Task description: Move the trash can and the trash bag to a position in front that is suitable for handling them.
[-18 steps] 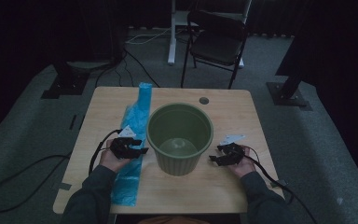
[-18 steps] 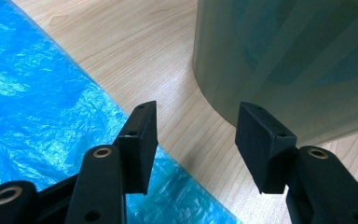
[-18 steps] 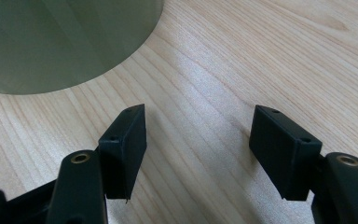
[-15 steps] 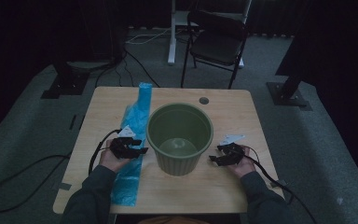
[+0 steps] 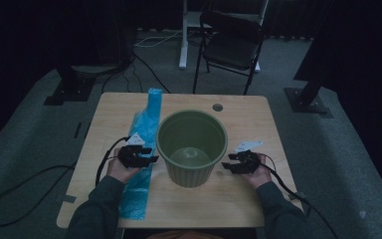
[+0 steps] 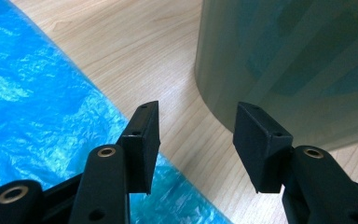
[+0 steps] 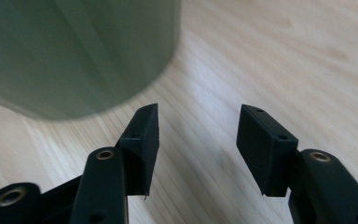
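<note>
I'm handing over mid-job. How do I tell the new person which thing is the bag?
Find the wooden table and the green bin at its middle. The bag is the long blue crinkled plastic strip lying flat left of the bin: the table's one blue, soft thing.

Light wood table (image 5: 258, 194), rounded corners, small round grommet hole (image 5: 217, 107) near the far edge. Green bucket (image 5: 192, 149) stands upright at about the middle, open top, empty as far as the high view shows. Blue plastic bag (image 5: 142, 149) lies flat in a long strip left of the bucket, running from the far edge almost to the near edge, close beside the bucket's base without clearly touching it.
</note>
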Available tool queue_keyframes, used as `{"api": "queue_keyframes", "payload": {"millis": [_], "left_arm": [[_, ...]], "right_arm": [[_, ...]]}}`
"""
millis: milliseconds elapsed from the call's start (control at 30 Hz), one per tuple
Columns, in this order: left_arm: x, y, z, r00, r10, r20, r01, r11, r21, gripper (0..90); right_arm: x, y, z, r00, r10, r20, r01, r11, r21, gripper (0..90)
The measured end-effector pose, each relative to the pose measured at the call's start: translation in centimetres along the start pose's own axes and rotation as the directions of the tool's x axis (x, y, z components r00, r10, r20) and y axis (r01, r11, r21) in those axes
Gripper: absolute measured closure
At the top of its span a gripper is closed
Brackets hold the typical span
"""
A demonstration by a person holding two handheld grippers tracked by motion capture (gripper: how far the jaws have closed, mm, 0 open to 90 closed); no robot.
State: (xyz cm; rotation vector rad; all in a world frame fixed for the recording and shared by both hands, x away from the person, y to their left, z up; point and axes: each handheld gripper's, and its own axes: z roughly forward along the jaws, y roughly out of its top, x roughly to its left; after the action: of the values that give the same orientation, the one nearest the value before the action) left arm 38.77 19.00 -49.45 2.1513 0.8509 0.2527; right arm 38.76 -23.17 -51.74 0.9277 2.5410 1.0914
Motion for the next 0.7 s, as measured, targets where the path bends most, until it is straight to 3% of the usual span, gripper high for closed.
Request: {"api": "queue_keyframes", "payload": {"millis": [167,333,700], "left_arm": [[-0.3,0.7,0.2,1.0000,0.000,0.006,0.000,0.9998,-0.019,51.6],[-0.7,1.5,0.8,0.9999,0.013,0.006,-0.013,0.9995,-0.028,53.0],[-1.3,2.1,1.3,0.9992,0.041,0.002,-0.041,0.9989,-0.023,57.2]], "right_arm": [[0.5,1.5,-0.3,0.9999,-0.016,0.001,0.016,0.9992,-0.035,51.7],[0.6,2.2,-0.1,0.9998,-0.020,0.010,0.020,0.9991,-0.036,52.4],[0.6,2.4,-0.4,0.9992,-0.036,0.019,0.037,0.9984,-0.043,56.8]]}}
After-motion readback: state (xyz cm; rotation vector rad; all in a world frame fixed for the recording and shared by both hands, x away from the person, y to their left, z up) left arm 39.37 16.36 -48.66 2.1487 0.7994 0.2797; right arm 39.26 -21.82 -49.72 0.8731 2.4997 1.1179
